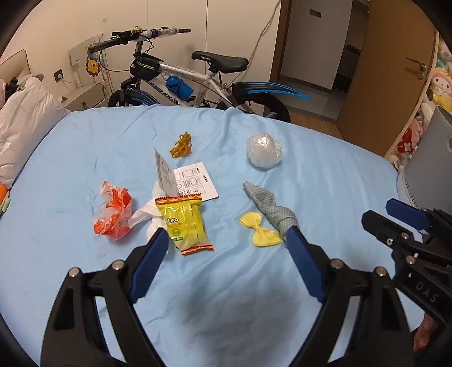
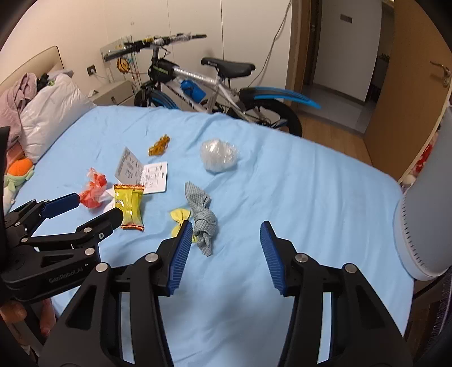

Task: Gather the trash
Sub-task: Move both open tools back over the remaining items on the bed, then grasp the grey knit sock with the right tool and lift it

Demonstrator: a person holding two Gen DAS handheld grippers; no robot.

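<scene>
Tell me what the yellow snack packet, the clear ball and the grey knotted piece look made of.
Yellow snack packet: glossy plastic film, with shiny creases and crimped ends. Clear ball: probably wadded bubble wrap or clear film, translucent with glints. Grey knotted piece: soft, matte textile, seemingly knit or mesh; its weave pattern shows.

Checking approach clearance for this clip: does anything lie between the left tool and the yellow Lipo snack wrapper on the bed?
Nothing visible does. The left tool hangs open just short of the yellow Lipo snack wrapper, with only bare blue sheet between them.

A blue-sheeted bed (image 1: 84, 141) fronts a bicycle (image 1: 197, 82), cream wall (image 1: 169, 17) and wooden door (image 1: 395, 70).
</scene>
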